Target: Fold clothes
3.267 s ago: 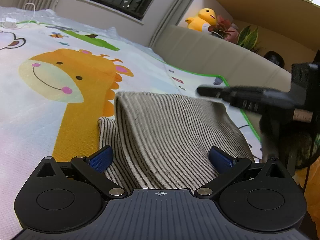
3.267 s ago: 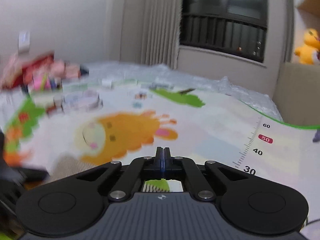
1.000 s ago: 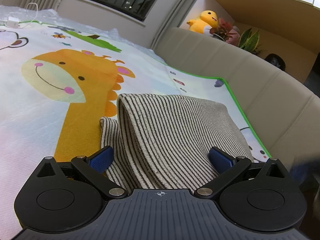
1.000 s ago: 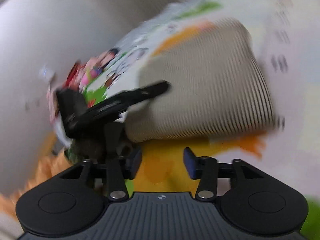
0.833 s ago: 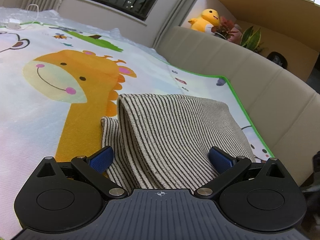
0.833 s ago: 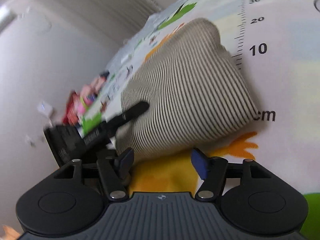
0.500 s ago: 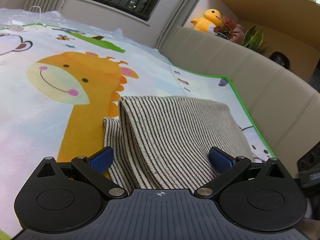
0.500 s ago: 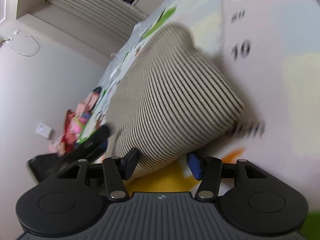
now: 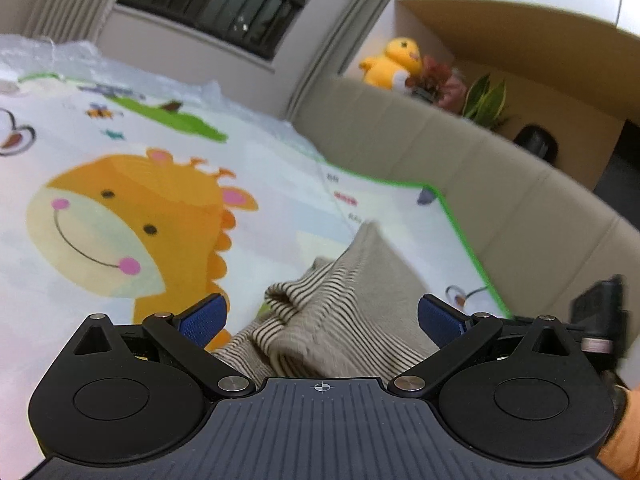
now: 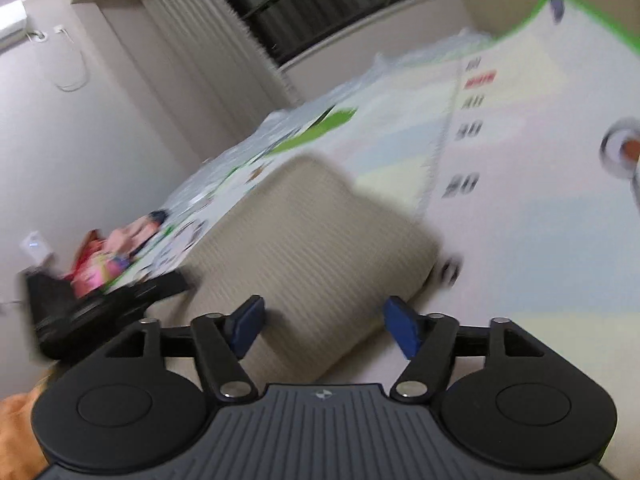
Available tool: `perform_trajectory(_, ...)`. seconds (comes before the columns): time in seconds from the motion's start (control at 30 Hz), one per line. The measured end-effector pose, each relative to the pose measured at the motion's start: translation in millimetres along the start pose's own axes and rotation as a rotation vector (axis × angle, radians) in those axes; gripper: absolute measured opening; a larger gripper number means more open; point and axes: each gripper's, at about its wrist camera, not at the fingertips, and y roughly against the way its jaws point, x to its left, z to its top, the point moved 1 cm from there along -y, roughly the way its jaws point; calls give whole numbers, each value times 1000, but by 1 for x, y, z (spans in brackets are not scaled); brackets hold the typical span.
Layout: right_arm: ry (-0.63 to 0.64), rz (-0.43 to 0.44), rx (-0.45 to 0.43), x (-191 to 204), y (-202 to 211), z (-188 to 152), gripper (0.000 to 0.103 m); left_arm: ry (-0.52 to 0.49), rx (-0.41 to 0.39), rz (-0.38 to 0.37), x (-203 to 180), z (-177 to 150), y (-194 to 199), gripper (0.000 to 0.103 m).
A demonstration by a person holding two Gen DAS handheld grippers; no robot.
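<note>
Final fold in hand: the striped knit garment (image 9: 340, 312) lies bunched on the giraffe play mat (image 9: 120, 216). Left gripper (image 9: 320, 316) spread, straddling its near edge; right gripper (image 10: 322, 326), jaws just opened wider, frames its corner unclamped. Next: pinch the edges.

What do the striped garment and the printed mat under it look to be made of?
Striped garment: looks like soft ribbed knit, matte beige with thin dark stripes; it bunches into rounded folds, so probably cotton or a blend.

Printed mat: smooth, faintly sheened surface with cartoon print and a green border; likely foam or vinyl play mat, though the pictures leave that open.
</note>
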Motion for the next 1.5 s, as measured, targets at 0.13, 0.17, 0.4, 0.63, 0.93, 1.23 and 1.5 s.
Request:
perform_trajectory(0.13,-76,83,59,2,-10,-19,78,45,75,19,14,-4,-28,103)
perform_trajectory(0.17,-69,91,54,4,-13,-19,77,55,87,20,16,-7,-32,103)
perform_trajectory(0.4,-76,98,39,6,-23,-5,69,-14,145,73,-4,-13,-30,103)
perform_trajectory(0.63,-4,46,-8,-7,-15,15,69,-38,195,64,-32,-22,-23,102)
perform_trajectory(0.93,78,-61,-77,-15,4,31,83,-80,268,-102,-72,-45,-8,102)
perform_trajectory(1.23,90,2,30,-5,-6,-4,93,41,50,-82,-47,-11,29,103)
perform_trajectory(1.5,152,-32,-14,-10,-7,12,66,71,157,28,-34,-29,-10,101)
